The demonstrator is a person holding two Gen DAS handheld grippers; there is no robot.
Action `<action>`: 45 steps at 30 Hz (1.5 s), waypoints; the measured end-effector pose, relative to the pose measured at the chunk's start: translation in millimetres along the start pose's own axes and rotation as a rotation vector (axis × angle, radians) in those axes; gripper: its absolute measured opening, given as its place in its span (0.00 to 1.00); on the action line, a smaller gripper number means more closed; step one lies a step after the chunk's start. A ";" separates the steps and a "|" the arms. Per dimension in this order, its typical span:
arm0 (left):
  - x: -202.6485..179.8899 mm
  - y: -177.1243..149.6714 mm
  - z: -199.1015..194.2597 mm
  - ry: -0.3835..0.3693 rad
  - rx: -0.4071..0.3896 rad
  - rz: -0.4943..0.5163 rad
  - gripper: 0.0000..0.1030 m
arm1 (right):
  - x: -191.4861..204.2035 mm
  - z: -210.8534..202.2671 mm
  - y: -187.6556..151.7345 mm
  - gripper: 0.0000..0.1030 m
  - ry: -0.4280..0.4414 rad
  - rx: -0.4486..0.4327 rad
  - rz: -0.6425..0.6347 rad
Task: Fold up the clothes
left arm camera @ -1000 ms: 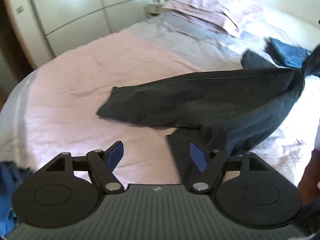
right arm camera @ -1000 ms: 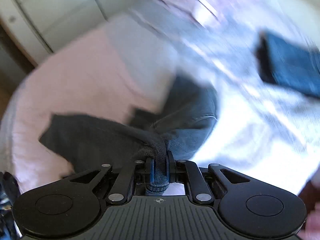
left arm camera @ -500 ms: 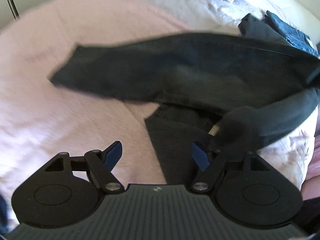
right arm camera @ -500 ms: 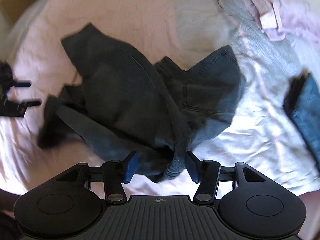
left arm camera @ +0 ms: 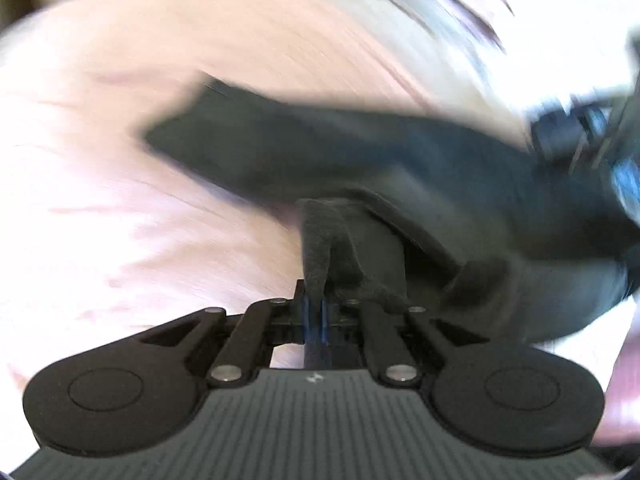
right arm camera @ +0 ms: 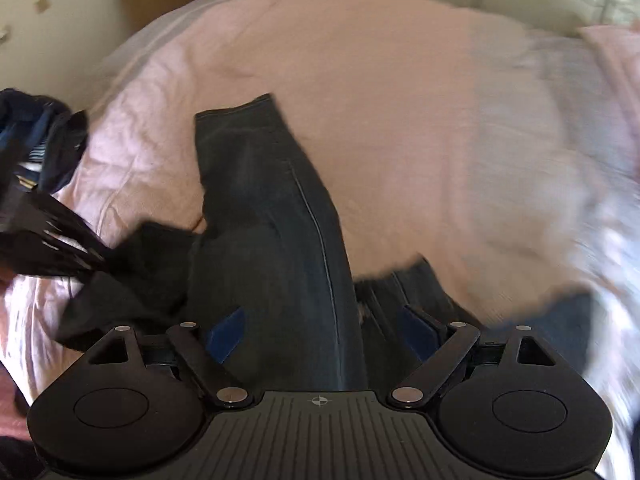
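I clench left gripper [left arm camera: 314,312] on jeans [right arm camera: 272,216] edge to drag it flat; right gripper [right arm camera: 320,330] just released, jaws spread

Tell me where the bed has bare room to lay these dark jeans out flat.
Bare pink sheet lies beyond the hem of the dark jeans and to their right, up to the grey bedding. Crowded on the left: the left gripper pinches a fold there, beside a heap of dark blue clothes.
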State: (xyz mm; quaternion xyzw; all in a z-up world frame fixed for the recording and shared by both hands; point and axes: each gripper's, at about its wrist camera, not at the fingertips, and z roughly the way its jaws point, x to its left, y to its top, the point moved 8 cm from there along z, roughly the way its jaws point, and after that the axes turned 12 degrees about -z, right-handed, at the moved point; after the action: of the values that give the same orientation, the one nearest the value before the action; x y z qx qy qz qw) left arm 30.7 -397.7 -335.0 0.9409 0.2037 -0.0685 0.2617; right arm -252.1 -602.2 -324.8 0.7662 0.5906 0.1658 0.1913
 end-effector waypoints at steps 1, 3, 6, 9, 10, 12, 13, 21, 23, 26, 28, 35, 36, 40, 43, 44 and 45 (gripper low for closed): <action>6.5 10.2 -13.6 0.034 -0.040 -0.017 0.05 | -5.1 18.6 4.4 0.85 0.044 0.004 -0.011; 9.0 21.5 -26.0 0.076 -0.065 0.002 0.05 | -12.7 53.9 11.0 0.84 0.155 0.021 -0.013; 8.3 32.7 -29.6 0.107 -0.077 0.024 0.05 | -21.6 89.5 13.2 0.01 0.338 0.075 0.067; 6.4 46.1 -33.7 0.113 -0.113 0.030 0.05 | -44.2 54.8 26.6 0.00 0.335 -0.045 0.150; 6.5 52.6 -37.0 0.113 -0.136 0.032 0.05 | -51.9 36.1 31.7 0.00 0.327 -0.096 0.171; 8.9 70.9 -46.5 0.118 -0.193 0.030 0.05 | -63.4 -7.8 35.7 0.00 0.300 -0.179 0.191; 9.6 81.1 -53.5 0.118 -0.223 0.029 0.05 | -68.7 -30.7 37.0 0.00 0.285 -0.217 0.199; 56.7 114.5 -99.6 0.172 -0.336 0.037 0.05 | 7.1 -151.8 10.0 0.00 0.238 -0.390 0.158; 76.4 111.9 -104.0 0.190 -0.331 0.022 0.05 | 58.7 -168.2 -1.8 0.00 0.322 -0.411 0.155; 99.7 84.8 -97.0 0.211 -0.229 0.010 0.10 | 153.8 -157.6 -18.8 0.00 0.485 -0.348 0.128; 106.5 64.4 -99.3 0.216 -0.188 0.004 0.14 | 204.7 -127.0 -37.3 0.00 0.482 -0.256 0.056; 68.7 49.0 -90.9 0.082 -0.162 0.067 0.53 | 182.0 -79.3 -49.8 0.19 0.283 -0.177 0.120; 53.2 54.8 -84.6 0.050 -0.174 0.087 0.59 | 166.5 -77.2 -48.6 0.55 0.232 -0.171 0.109; -19.4 78.8 -47.3 -0.074 -0.200 0.203 0.74 | 80.9 -77.8 -40.1 0.79 0.095 -0.182 0.082; -70.2 95.1 5.3 -0.103 -0.155 0.286 0.75 | 10.1 -70.4 -31.7 0.79 0.053 -0.204 0.069; -80.8 99.3 26.1 -0.095 -0.137 0.303 0.75 | -15.9 -63.7 -29.7 0.79 0.051 -0.204 0.074; -89.7 102.9 45.8 -0.088 -0.119 0.311 0.73 | -42.1 -54.1 -28.5 0.79 0.049 -0.194 0.080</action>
State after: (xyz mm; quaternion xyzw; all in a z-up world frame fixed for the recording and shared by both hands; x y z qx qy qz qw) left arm -8.6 -533.1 -305.1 0.9401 0.0476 -0.0559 0.3330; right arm -312.4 -631.2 -292.8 0.7628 0.5451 0.2485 0.2432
